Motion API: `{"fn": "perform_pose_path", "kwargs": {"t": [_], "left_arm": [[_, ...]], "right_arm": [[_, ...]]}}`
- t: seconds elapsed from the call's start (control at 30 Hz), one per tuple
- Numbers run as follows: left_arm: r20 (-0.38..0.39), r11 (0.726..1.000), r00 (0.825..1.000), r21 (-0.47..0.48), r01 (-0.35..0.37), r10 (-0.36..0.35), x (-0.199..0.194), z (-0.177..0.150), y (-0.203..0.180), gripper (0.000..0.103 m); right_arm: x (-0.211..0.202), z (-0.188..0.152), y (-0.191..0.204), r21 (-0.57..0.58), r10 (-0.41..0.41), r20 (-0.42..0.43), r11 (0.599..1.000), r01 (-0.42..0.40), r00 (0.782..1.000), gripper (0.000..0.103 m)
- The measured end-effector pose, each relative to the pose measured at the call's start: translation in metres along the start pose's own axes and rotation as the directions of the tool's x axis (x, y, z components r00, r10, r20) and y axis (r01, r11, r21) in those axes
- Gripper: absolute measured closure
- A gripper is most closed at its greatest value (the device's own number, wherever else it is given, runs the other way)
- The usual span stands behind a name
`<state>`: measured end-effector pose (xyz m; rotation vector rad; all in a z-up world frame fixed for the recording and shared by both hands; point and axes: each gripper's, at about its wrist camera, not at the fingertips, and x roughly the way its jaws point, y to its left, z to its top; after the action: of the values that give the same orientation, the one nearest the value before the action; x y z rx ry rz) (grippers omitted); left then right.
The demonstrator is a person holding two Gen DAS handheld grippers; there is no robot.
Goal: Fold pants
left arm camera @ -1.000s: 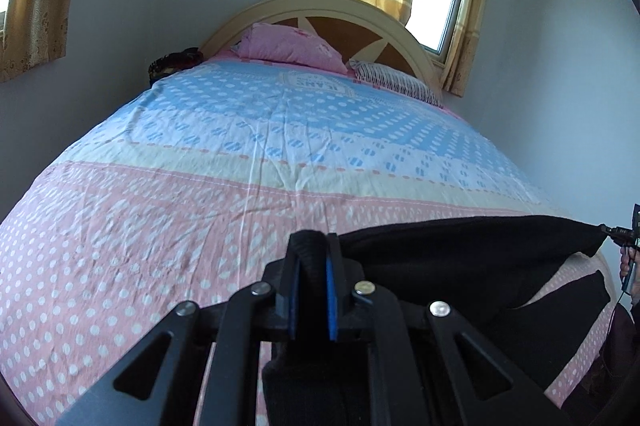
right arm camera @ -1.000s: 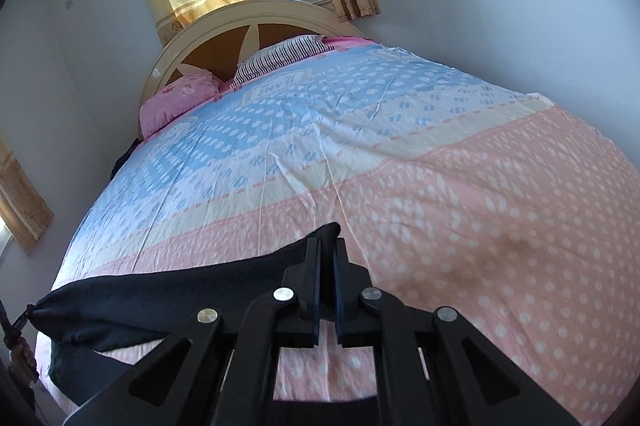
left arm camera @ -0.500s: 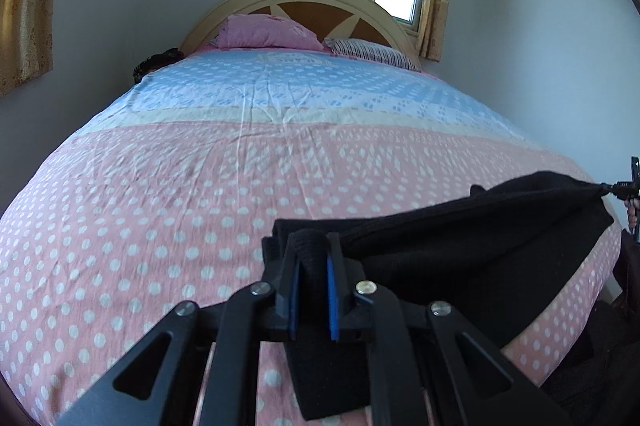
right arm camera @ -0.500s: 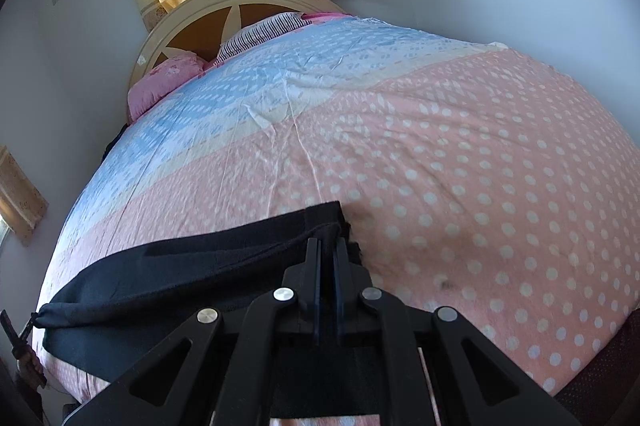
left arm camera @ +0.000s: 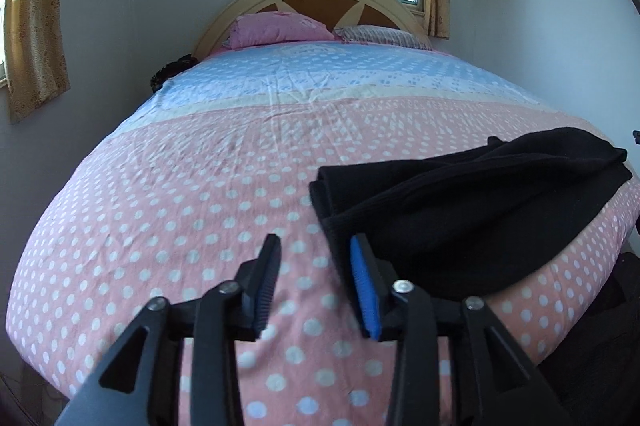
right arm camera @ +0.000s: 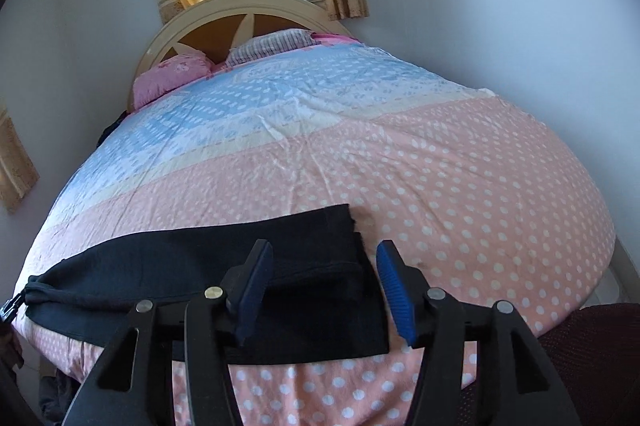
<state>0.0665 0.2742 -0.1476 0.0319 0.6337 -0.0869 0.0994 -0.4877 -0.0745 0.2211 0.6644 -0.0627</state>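
- Black pants lie folded across the near end of the bed, on its pink dotted cover.
- Left gripper has just been opening; its jaws stand apart beside the pants' edge, nothing between them.
- Right gripper has likewise just spread open over the pants' other end, pads clear of the cloth.
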Motion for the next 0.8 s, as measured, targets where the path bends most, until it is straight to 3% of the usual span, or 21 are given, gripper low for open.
{"fn": "perform_pose_path", "kwargs": {"t": [0.17,0.37,0.6,0.7,0.8], "left_arm": [[-0.024,0.993,0.998,-0.093,-0.067,0.065,-0.014,-0.011,0.037,0.055],[0.001,0.966,0.999,-0.253,0.045,-0.046,-0.010,0.011,0.052,0.057],[-0.112,0.953,0.977,-0.265,0.148,-0.183,0.051,0.042,0.017,0.057],[-0.157,0.955,0.966,-0.244,0.166,-0.208,0.064,0.047,0.003,0.064],[-0.170,0.960,0.964,-0.224,0.166,-0.206,0.066,0.051,-0.004,0.067]], "right_arm": [[0.011,-0.002,0.093,-0.217,0.079,-0.037,0.972,-0.085,0.996,0.047],[0.037,-0.022,0.220,-0.417,0.235,-0.146,0.866,-0.275,0.961,0.047],[0.062,-0.065,0.328,-0.524,0.341,-0.280,0.729,-0.440,0.898,0.047],[0.067,-0.086,0.353,-0.573,0.346,-0.321,0.670,-0.472,0.881,0.047],[0.070,-0.097,0.362,-0.584,0.352,-0.338,0.648,-0.488,0.873,0.047]]}}
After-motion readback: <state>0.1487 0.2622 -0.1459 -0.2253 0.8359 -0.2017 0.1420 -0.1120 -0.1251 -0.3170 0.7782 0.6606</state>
